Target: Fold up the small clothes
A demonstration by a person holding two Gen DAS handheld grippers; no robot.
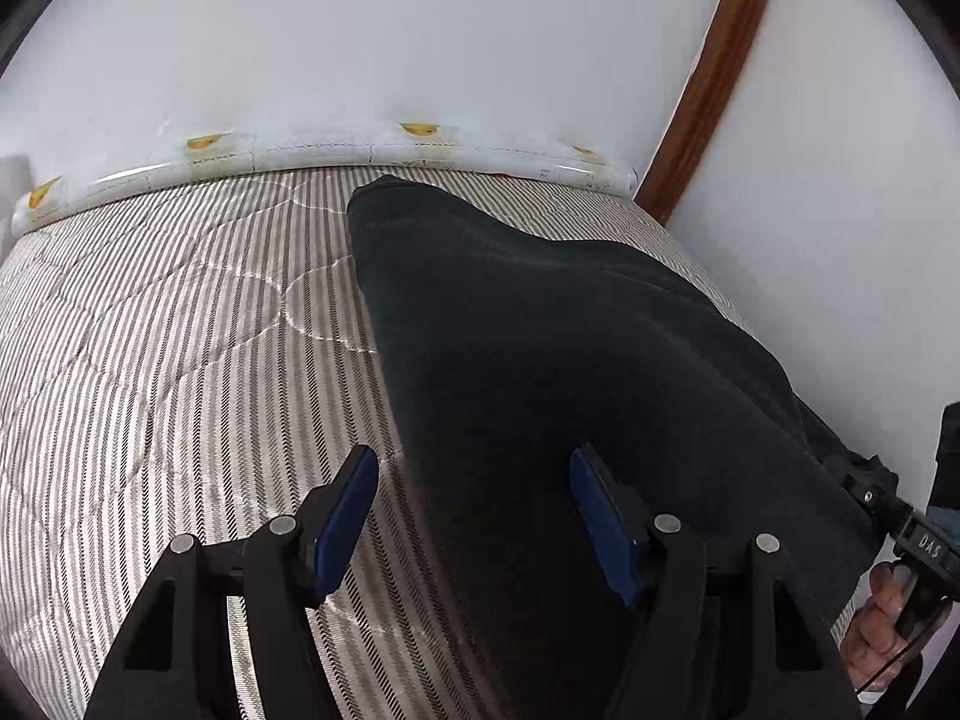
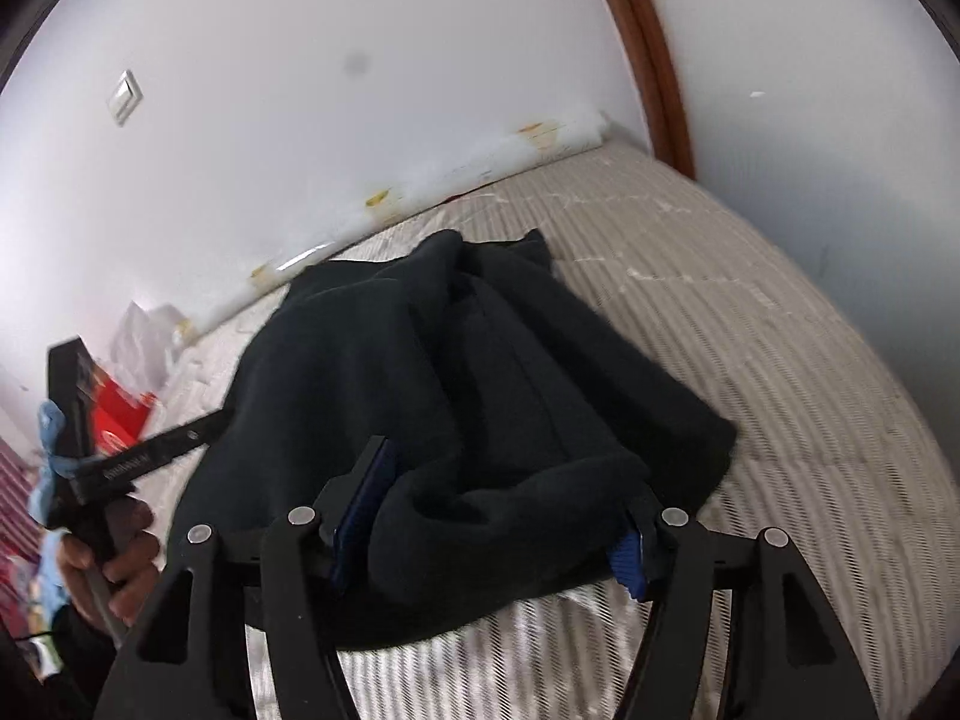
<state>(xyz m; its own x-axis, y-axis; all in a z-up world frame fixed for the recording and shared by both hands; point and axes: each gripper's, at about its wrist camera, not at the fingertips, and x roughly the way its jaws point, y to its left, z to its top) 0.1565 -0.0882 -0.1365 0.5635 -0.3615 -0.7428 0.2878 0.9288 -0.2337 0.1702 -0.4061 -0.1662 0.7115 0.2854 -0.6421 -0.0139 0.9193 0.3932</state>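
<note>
Nearest the lens in the right wrist view, the right gripper [image 2: 498,516] stands with its blue-padded jaws spread wide, and a thick rolled edge of the dark navy fleece garment [image 2: 456,372] bulges into the gap between them. The pads flank the roll without visibly pinching it, so the jaws read as open around the cloth, probably placed to take hold of that edge for a fold.

The left gripper [image 1: 474,516] is likewise wide open. Its left pad hangs over the bare striped quilted mattress [image 1: 180,330], and its right pad lies over the garment's [image 1: 540,330] dark surface, so the cloth's long left edge runs up between the jaws. Whether either pad touches fabric cannot be told.

Beyond the jaws, the garment stretches away across the mattress toward a white plastic roll with yellow marks [image 1: 300,150] lying along the white wall [image 1: 420,30]. Farther right, a brown wooden frame [image 1: 720,72] rises.
</note>
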